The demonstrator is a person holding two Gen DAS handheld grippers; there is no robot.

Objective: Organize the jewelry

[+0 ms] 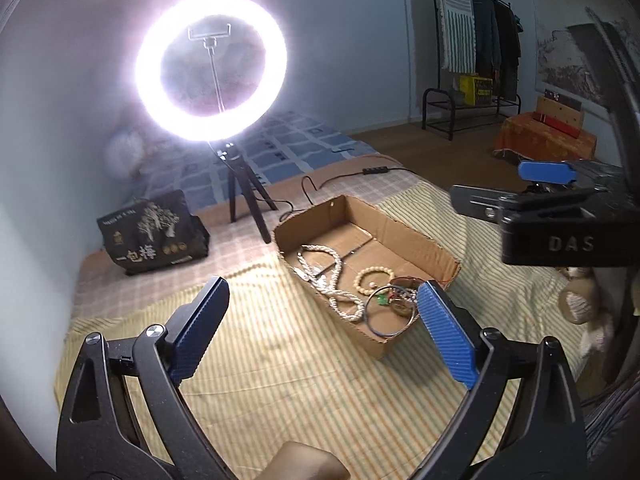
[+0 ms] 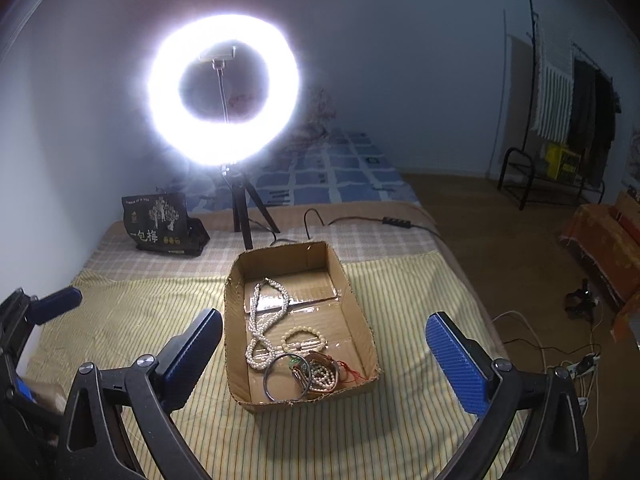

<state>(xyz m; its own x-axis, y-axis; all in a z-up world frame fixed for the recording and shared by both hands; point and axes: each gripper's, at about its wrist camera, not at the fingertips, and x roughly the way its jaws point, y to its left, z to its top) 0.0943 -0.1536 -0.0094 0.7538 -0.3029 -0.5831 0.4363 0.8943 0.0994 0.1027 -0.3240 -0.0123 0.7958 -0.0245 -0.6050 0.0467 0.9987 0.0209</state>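
Cardboard box (image 2: 362, 312) on a striped cloth (image 2: 132, 320), holding all the visible jewelry: a pearl rope (image 2: 262, 320) along its left side, a bead bracelet (image 2: 302, 338) at centre, and at the near end a metal bangle (image 2: 286, 378) overlapping a heap of small beads (image 2: 322, 376) with red thread. The left gripper (image 1: 320, 328) and right gripper (image 2: 324, 360) both hover short of the box, jaws spread wide, nothing between the pads. No piece lies outside the box, so the sorting appears largely done or not yet begun; which cannot be told. Risks: the near-end pieces overlap, so lifting one would probably drag its neighbours; the pearl rope loops over itself and may snag; the light box may slide on the cloth if nudged; the ring lamp (image 2: 224, 92) dazzles both views.
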